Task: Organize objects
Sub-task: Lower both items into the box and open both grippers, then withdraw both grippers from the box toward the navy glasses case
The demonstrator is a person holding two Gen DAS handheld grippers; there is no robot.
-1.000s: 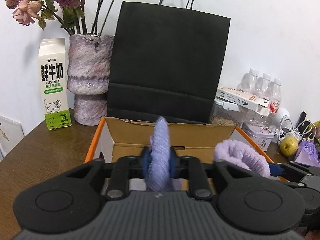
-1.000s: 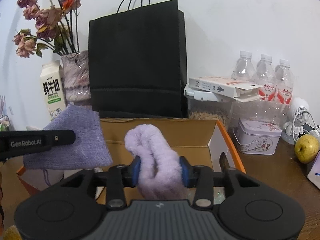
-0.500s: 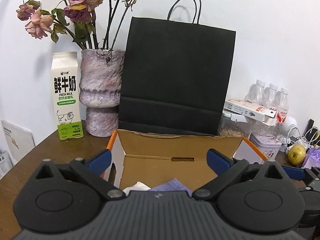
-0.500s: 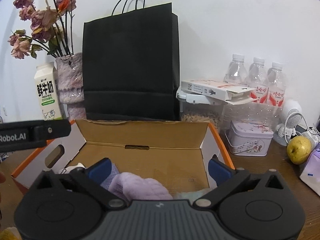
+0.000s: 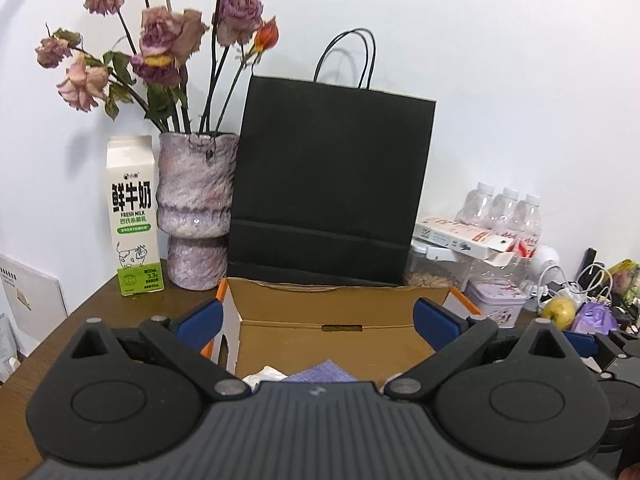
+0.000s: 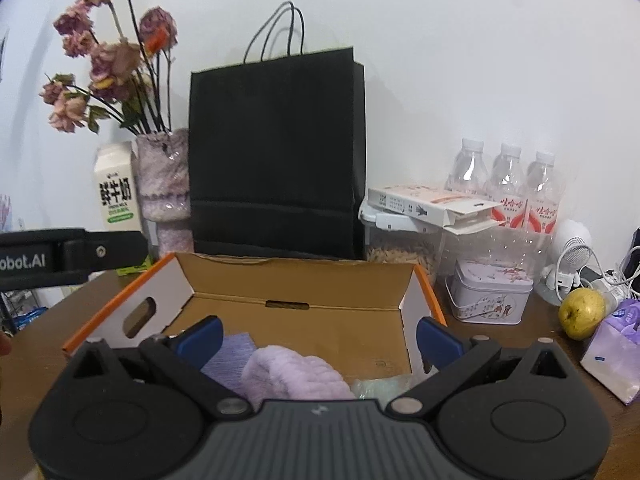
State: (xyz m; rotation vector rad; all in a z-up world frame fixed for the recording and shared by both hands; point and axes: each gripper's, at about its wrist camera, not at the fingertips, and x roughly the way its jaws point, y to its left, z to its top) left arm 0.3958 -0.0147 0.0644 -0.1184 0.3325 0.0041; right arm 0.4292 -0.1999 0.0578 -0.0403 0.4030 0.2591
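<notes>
An open cardboard box [image 5: 340, 300] [image 6: 296, 280] with orange edges stands on the wooden table in front of me. Inside it lie a flat purple knit cloth [image 5: 320, 374] [image 6: 232, 354] and a fluffy lilac plush item [image 6: 296, 376]; a bit of white material [image 5: 266, 374] shows beside the cloth. My left gripper [image 5: 318, 320] hangs open above the box's near side with nothing between its blue pads. My right gripper [image 6: 318, 340] is open too, just above the plush item and apart from it. The left gripper's arm [image 6: 68, 258] crosses the left of the right wrist view.
Behind the box stand a black paper bag [image 5: 332, 184] [image 6: 276, 156], a vase of dried roses [image 5: 196, 212], and a milk carton [image 5: 132, 216]. To the right are water bottles [image 6: 504, 184], a tin [image 6: 490, 296], a pear [image 6: 582, 312], cables and a purple tissue pack [image 6: 616, 348].
Both grippers opened and let go: the purple cloth and the lilac plush dropped into the box. Both grippers then pulled back and rose a little.
</notes>
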